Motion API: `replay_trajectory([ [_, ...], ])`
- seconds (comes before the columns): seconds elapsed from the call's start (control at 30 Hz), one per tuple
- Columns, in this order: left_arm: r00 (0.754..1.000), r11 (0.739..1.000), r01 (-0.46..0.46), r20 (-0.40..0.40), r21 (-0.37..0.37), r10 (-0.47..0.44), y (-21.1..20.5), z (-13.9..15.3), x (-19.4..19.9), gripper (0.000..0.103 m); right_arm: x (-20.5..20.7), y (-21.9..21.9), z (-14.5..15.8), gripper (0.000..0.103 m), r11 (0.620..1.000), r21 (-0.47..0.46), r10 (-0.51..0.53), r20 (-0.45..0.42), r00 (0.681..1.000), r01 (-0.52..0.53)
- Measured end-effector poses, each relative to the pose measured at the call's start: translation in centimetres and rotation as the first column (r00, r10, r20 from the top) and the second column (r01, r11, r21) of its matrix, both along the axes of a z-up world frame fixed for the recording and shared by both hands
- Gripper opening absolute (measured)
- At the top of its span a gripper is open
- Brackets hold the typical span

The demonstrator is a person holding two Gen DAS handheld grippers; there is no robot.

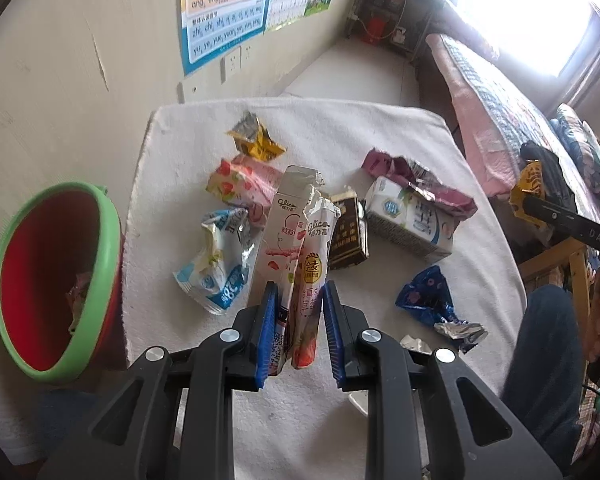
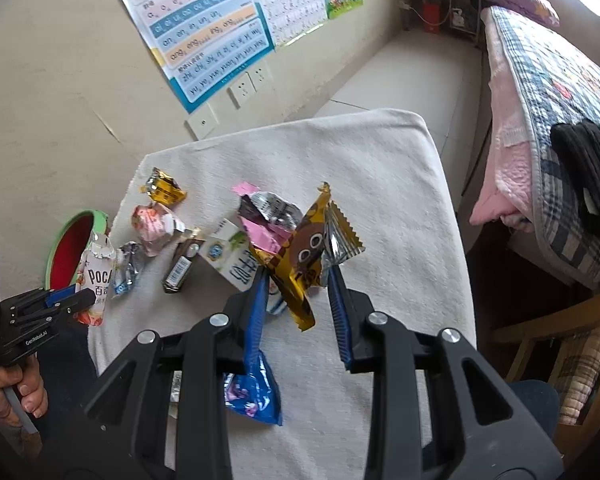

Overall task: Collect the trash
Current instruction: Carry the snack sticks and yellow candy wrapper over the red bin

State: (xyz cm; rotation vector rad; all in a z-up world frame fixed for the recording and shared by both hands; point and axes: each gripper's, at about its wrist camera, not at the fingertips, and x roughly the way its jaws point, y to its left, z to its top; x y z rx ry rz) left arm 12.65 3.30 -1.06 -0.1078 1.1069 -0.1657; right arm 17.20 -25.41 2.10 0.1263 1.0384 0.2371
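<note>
— Where are you in the job?

— Mid-carry, both sides loaded. My left gripper [image 1: 298,308] is clamped on a tall pink-and-white snack packet [image 1: 296,248], torn open at the top, held upright above the white cloth [image 1: 380,132]. My right gripper [image 2: 298,300] pinches a crumpled gold wrapper [image 2: 300,256] by its lower part (jaws fairly wide, yet the wrapper hangs off the cloth, so I judge it gripped).

— Next move?

— I'd say swing left to the red bin with the green rim [image 1: 96,248], which sits just off the cloth's left edge, and let go over its mouth.

— What's left beyond?

— A blue wrapper [image 1: 424,292] nearest, then a milk carton [image 1: 408,220], a brown box [image 1: 346,236], and farther off a small yellow wrapper [image 1: 256,140].
</note>
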Motion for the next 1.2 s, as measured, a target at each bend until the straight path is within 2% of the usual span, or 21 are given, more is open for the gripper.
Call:
replay_trajectory([
  [0.53, 0.992, 0.996, -0.084, 0.088, -0.024, 0.086, 3.4, 3.6, -0.9, 0.021, -0.3, 6.4, 4.1, 0.03, 0.992, 0.012, 0.128, 0.086, 0.988, -0.129],
  [0.9, 0.979, 0.985, -0.17, 0.108, -0.017, 0.171, 7.1, 4.3, -1.6, 0.021, -0.3, 11.2, 5.3, 0.03, 0.974, 0.013, 0.225, 0.108, 0.968, -0.228],
  [1.2, 0.959, 0.965, -0.261, 0.115, -0.008, 0.261, 10.9, 4.5, -2.4, 0.021, -0.2, 15.0, 6.0, 0.03, 0.953, 0.012, 0.301, 0.116, 0.947, -0.304],
])
